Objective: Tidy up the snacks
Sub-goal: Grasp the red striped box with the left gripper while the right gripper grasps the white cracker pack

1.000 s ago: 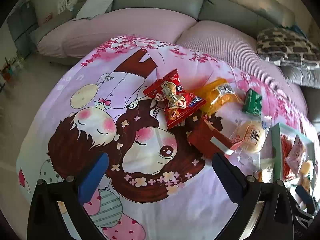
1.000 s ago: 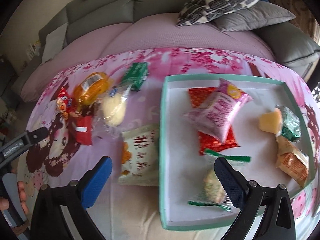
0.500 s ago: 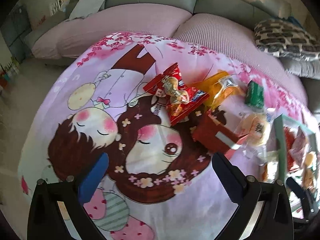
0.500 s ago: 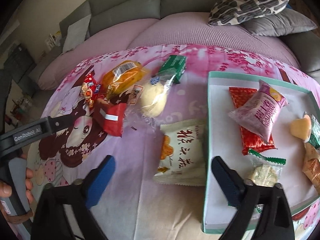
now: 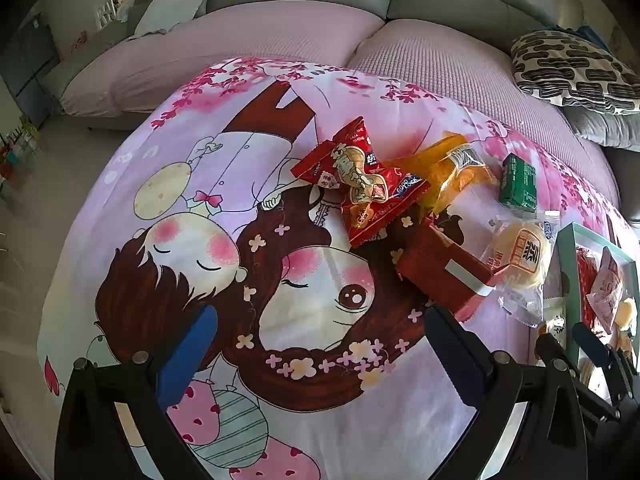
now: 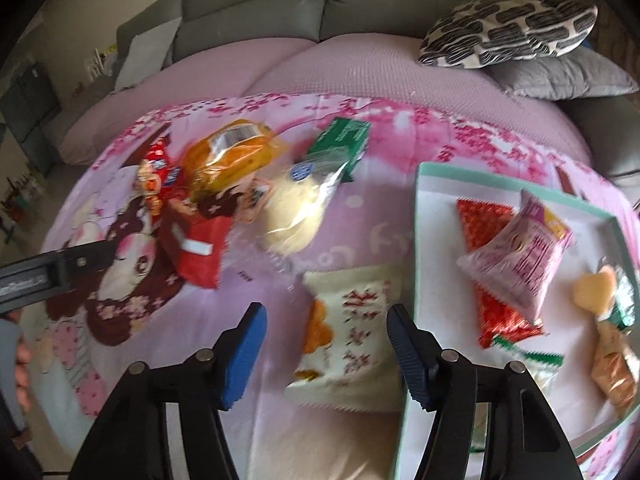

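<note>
My right gripper [image 6: 324, 320] is open, its jaws on either side of a cream snack packet [image 6: 348, 328] lying just left of the teal-rimmed tray [image 6: 416, 240]. The tray holds a pink packet [image 6: 520, 256], a red packet [image 6: 488, 224] and several small snacks. Loose on the cloth lie a red box [image 6: 196, 248], a bun in clear wrap [image 6: 294, 216], an orange packet [image 6: 232, 156], a green box [image 6: 340, 144] and red peanut packets [image 6: 154, 178]. My left gripper [image 5: 320, 344] is open and empty, short of the red box [image 5: 444, 272] and peanut packets [image 5: 364, 184].
The cartoon-printed cloth [image 5: 200, 208] covers a pink cushioned seat with a grey sofa back [image 6: 304, 4] behind. A patterned pillow [image 6: 508, 28] and grey pillow [image 6: 560, 76] lie at the far right. The floor [image 5: 36, 208] drops away to the left.
My right gripper has swung left and down from over the tray to straddle the cream packet, and its jaws have narrowed. My left gripper has barely shifted.
</note>
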A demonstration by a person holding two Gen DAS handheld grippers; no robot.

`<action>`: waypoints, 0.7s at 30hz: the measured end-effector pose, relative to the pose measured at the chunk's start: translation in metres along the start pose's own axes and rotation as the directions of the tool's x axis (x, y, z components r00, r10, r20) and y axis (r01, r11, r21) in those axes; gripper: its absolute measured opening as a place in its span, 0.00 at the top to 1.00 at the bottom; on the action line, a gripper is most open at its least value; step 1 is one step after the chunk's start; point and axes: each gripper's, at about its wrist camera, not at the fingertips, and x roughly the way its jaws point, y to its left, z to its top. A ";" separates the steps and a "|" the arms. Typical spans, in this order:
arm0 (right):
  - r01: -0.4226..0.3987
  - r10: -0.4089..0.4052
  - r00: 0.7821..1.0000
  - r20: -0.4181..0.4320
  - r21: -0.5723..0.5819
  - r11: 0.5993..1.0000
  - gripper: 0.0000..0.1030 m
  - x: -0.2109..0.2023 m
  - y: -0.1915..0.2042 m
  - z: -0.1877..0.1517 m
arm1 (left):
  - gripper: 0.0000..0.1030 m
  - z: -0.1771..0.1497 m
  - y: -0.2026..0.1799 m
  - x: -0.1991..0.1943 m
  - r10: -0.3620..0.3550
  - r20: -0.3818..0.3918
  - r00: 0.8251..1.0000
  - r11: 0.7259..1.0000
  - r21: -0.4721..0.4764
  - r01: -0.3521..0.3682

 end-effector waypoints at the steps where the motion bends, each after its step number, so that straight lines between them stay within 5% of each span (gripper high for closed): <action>1: 0.009 -0.009 1.000 -0.001 -0.003 1.000 0.36 0.002 -0.001 0.001 | 0.00 0.000 0.000 0.000 0.000 0.000 1.000 1.000 0.000 0.000; 11: 0.000 0.000 1.000 -0.024 0.003 1.000 0.36 0.012 0.000 0.001 | 0.00 0.000 -0.002 0.001 0.006 -0.002 1.000 1.000 0.002 -0.006; 21: -0.123 0.124 0.992 -0.033 0.026 0.992 0.36 0.006 0.005 0.000 | 0.00 0.002 -0.003 0.000 0.008 0.000 1.000 1.000 -0.002 -0.008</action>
